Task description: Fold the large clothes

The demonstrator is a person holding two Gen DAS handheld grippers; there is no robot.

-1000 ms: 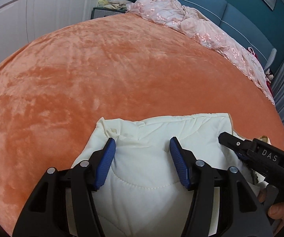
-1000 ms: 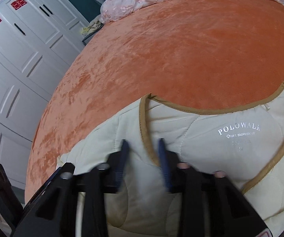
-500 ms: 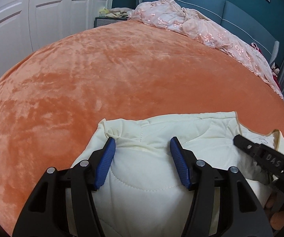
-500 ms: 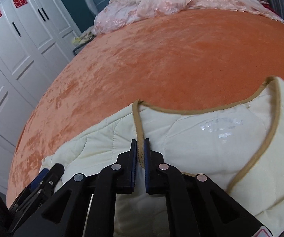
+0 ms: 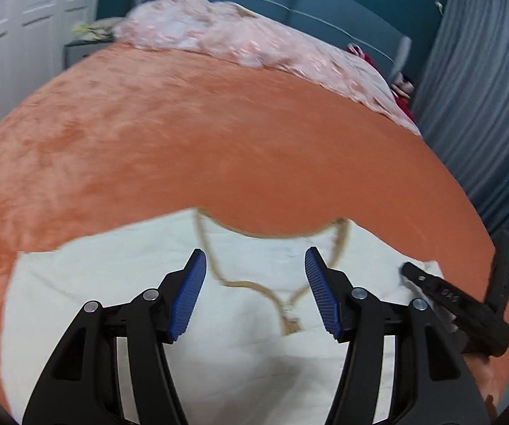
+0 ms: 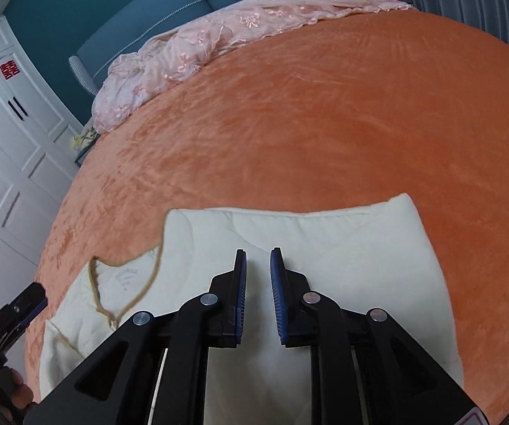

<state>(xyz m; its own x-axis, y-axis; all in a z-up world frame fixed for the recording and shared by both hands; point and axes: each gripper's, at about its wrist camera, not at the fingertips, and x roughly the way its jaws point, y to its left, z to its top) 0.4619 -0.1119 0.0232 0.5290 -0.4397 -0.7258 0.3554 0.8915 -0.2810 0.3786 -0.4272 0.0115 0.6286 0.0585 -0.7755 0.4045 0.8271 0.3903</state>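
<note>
- Left wrist view: left gripper (image 5: 254, 269) held above a cream quilted garment (image 5: 120, 283), jaws standing about half open, nothing between the blue pads (image 5: 189, 294); cloth lies below them, not pinched.
- Garment spread flat on the bed (image 5: 219, 134), near its front edge; orange plush cover runs bare behind it to the head end.
- Tan-trimmed V neckline (image 5: 215, 269) faces the head of the bed; its point sits between the left gripper's jaws as seen from this camera. Picture is blurred, so finer detail of the trim cannot be read.
- Right gripper (image 5: 405, 268) shows at the right edge of this view, tip over the garment's right part; contact with the cloth cannot be told from here.
- Right wrist view: right gripper (image 6: 258, 265) over the garment's (image 6: 325, 248) right shoulder area, jaws parted by a narrow gap and just been opening; no cloth caught between them.
- Neckline (image 6: 95, 283) lies to the left of the right gripper in this view, a printed label faint inside it.
- Left gripper (image 6: 29, 295) appears at the lower left edge, beside the garment's left side; a hand (image 6: 21, 395) partly visible below it.
- Pink lace bedspread (image 6: 190, 49) bunched along the head end of the bed, well apart from the garment.
- White wardrobe doors (image 6: 13, 163) stand beyond the bed's left side.
</note>
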